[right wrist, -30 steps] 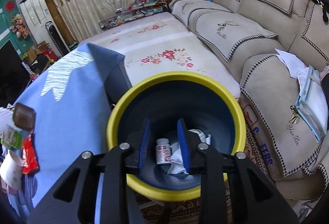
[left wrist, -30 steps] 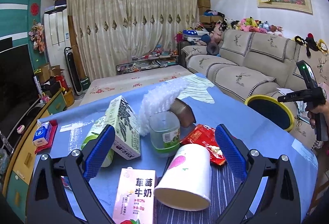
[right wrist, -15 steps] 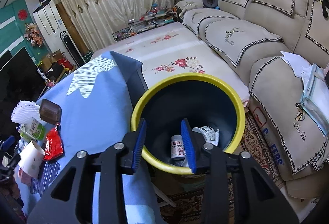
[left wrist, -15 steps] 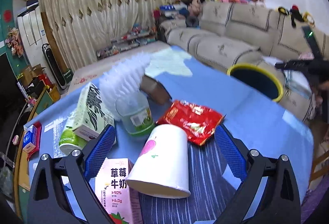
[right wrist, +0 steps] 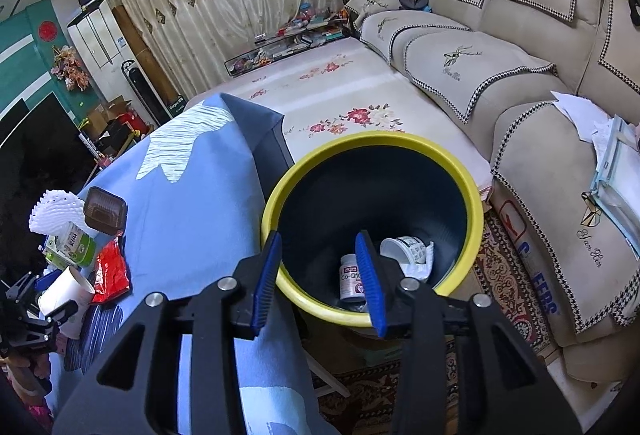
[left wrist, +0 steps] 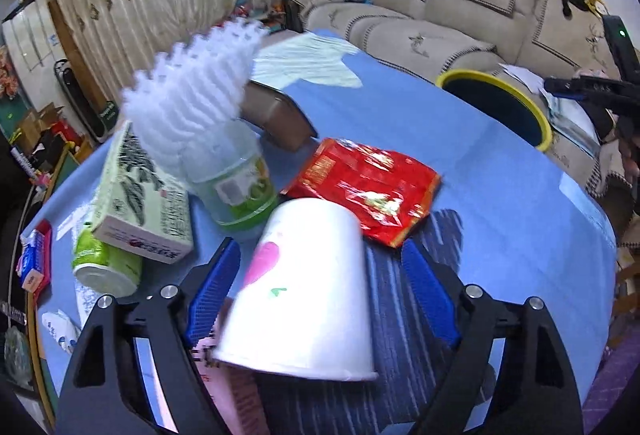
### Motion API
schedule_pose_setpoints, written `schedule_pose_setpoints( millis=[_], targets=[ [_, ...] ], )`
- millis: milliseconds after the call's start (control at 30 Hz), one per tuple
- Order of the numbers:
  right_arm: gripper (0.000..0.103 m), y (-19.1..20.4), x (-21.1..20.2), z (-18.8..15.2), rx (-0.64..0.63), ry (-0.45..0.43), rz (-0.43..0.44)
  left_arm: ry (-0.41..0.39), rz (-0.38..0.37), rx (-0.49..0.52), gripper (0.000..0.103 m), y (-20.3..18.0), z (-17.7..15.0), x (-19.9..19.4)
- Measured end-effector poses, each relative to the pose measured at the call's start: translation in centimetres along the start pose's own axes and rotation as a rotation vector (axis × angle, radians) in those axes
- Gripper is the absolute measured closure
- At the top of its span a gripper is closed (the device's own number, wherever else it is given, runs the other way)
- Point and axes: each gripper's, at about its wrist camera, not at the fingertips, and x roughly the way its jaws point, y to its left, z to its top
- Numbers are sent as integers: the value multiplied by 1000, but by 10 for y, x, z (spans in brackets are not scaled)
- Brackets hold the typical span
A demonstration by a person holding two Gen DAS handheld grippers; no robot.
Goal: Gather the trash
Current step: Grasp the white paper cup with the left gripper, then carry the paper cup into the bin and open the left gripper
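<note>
A white paper cup (left wrist: 304, 295) with a pink heart lies on its side on the blue tablecloth. My left gripper (left wrist: 320, 247) straddles it, jaws closing; the right pad still stands clear of the cup wall. A red snack wrapper (left wrist: 368, 187) lies just beyond the cup. My right gripper (right wrist: 319, 235) hovers open and empty over the near rim of the yellow-rimmed bin (right wrist: 372, 139). In the bin lie a white pill bottle (right wrist: 350, 277) and a crumpled white cup (right wrist: 408, 247).
Behind the cup stand a green carton (left wrist: 136, 191), a clear jar (left wrist: 236, 187) topped with white foam netting (left wrist: 192, 91), a brown box (left wrist: 276, 115) and a green can (left wrist: 104, 267). A pink milk carton (left wrist: 236, 395) lies under the cup. Beyond the bin is a sofa (right wrist: 520, 83).
My left gripper dropped forward around the cup and its jaws narrowed. The right gripper widened a little and drew back from inside the bin, leaving the pill bottle at the bottom.
</note>
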Motion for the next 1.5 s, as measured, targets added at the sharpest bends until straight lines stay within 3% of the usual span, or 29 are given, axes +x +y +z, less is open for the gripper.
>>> schedule_pose_setpoints(
  millis=[133, 267, 400, 833, 933, 1133, 1333, 1500],
  targets=[
    [66, 1, 4, -2, 1, 10, 8, 35, 19, 24, 24, -9, 1, 8],
    [66, 2, 6, -2, 0, 18, 14, 79, 29, 24, 38, -10, 1, 17],
    [66, 0, 7, -3, 6, 18, 15, 76, 31, 18, 43, -11, 1, 14],
    [66, -5, 6, -6, 14, 18, 20, -4, 41, -4, 43, -26, 1, -37],
    [66, -6, 6, -8, 18, 21, 19, -51, 12, -33, 43, -32, 12, -51],
    [66, -14, 6, -8, 28, 13, -8, -131, -123, -69, 43, -67, 49, -57],
    [66, -33, 3, -10, 37, 11, -66, -99, -256, -42, 43, -127, 102, -19],
    [64, -54, -1, -10, 48, 2, -124, -69, -277, -8, 43, -178, 144, 27]
  ],
)
